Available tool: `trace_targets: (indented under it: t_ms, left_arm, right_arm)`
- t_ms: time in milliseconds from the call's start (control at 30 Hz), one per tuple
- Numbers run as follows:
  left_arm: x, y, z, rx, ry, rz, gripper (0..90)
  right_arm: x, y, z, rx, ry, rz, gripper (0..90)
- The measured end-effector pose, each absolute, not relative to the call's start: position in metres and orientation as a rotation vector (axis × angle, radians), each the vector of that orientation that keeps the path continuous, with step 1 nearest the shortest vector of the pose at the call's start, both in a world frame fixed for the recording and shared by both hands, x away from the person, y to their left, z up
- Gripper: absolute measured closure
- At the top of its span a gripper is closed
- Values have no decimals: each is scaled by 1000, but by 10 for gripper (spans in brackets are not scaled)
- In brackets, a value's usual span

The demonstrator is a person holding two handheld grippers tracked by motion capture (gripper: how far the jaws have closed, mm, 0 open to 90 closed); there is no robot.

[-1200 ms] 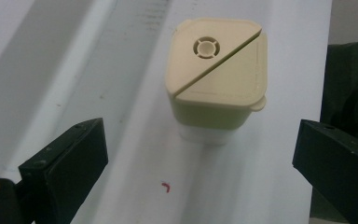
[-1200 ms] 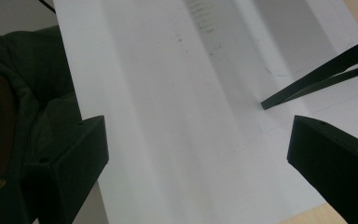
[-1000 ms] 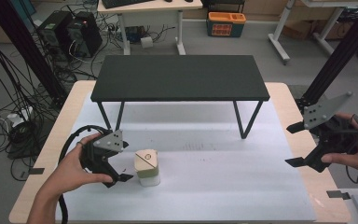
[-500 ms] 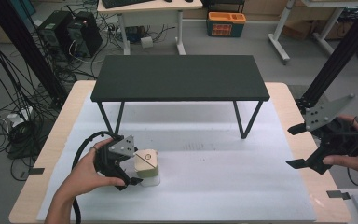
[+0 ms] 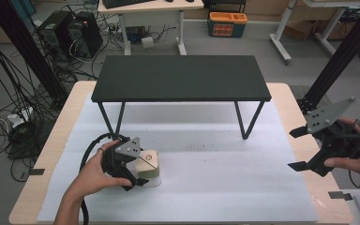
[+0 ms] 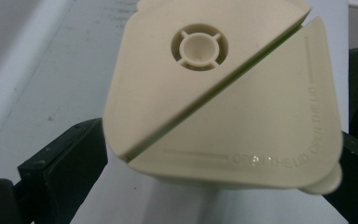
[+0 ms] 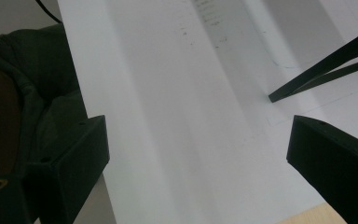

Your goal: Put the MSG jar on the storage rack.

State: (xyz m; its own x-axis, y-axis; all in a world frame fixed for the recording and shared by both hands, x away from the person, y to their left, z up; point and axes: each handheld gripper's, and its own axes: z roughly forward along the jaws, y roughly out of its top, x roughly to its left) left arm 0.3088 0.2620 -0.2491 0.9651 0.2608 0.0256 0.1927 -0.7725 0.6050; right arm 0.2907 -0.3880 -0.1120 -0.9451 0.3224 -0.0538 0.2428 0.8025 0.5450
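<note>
A cream plastic container (image 5: pixel 148 161) with a diagonally split lid stands on the white mat (image 5: pixel 225 192) at the front left. Its lid (image 6: pixel 214 93) reads "OPEN THE LID" in the left gripper view. My left gripper (image 5: pixel 141 174) reaches in from the left, and its two black jaws press against opposite sides of the container (image 6: pixel 223 154). At the table's right edge my right gripper (image 5: pixel 294 149) is held above the surface, its jaws wide apart with nothing between them (image 7: pixel 196 140).
A low black table (image 5: pixel 183 77) on thin metal legs stands across the back half of the mat; one leg (image 7: pixel 321 70) shows in the right gripper view. Wooden tabletop borders the mat (image 5: pixel 309 183). Cables and computer cases lie on the floor to the left.
My left gripper moved right from beside the container until its jaws came around it and closed on its sides. The right gripper has barely shifted.
</note>
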Motion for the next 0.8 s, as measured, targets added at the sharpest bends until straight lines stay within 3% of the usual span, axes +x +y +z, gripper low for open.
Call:
trace_targets:
  t_ms: [600, 800]
  left_arm:
    - [313, 259, -263, 2447, 308, 128, 43]
    - [312, 260, -266, 2435, 302, 134, 85]
  right_arm:
    - [292, -387, -113, 453, 2851, 826, 55]
    - [293, -387, -113, 451, 2849, 827, 55]
